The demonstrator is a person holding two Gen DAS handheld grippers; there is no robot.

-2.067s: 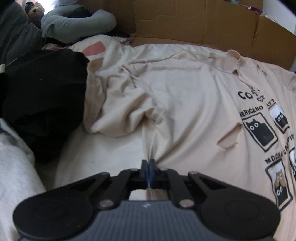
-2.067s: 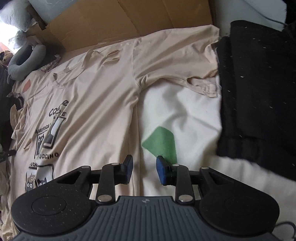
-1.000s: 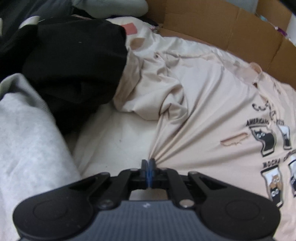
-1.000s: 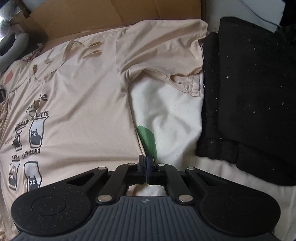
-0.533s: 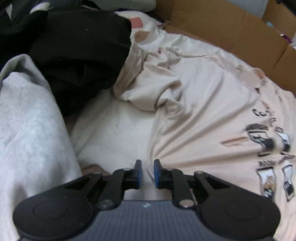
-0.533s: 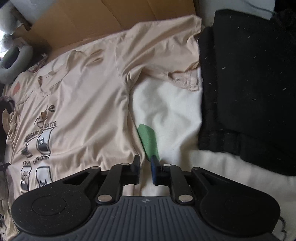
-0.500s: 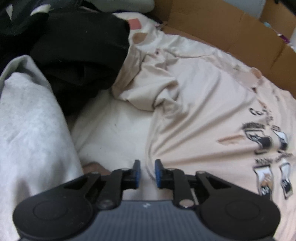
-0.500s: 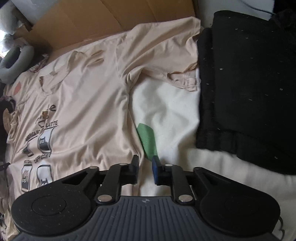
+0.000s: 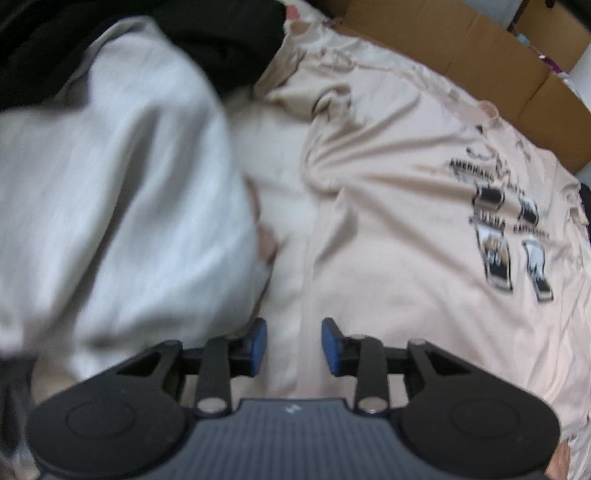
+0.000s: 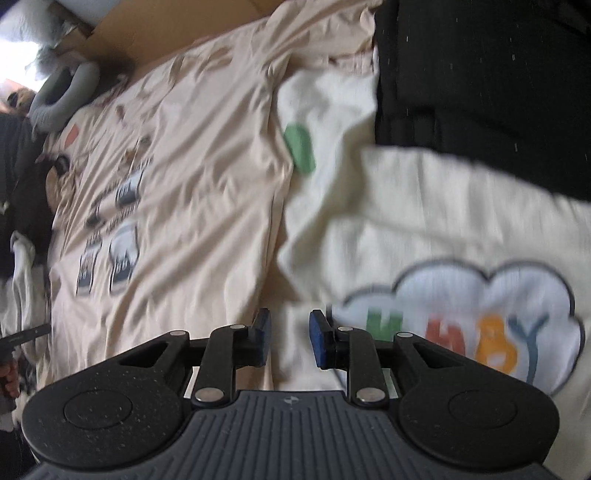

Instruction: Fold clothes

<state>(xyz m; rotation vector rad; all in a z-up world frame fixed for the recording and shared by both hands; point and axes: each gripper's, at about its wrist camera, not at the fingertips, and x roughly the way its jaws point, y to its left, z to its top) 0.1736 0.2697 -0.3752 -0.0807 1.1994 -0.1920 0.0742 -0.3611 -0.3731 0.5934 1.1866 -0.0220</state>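
Observation:
A beige T-shirt [image 9: 399, 206] with black cat-and-coffee prints lies spread face up on a cream sheet [image 9: 280, 192]. Its left side edge runs just ahead of my left gripper [image 9: 294, 341], which is open with nothing between its blue pads. In the right wrist view the same T-shirt [image 10: 207, 192] fills the left half, its right side edge close in front of my right gripper [image 10: 290, 341]. That gripper is open and holds nothing. Both views are blurred.
A grey garment [image 9: 110, 192] is heaped at my left, with black clothing [image 9: 207, 33] behind it. Cardboard [image 9: 480, 48] lines the far side. At my right lie a black folded garment [image 10: 480, 74], a cream cloth with a cloud print [image 10: 461, 321] and a green patch [image 10: 299, 147].
Both grippers, shut on the shirt's side edges a second ago, have opened wide and let go. Both have pulled back toward the hem end, bringing the grey garment and the cloud print into view.

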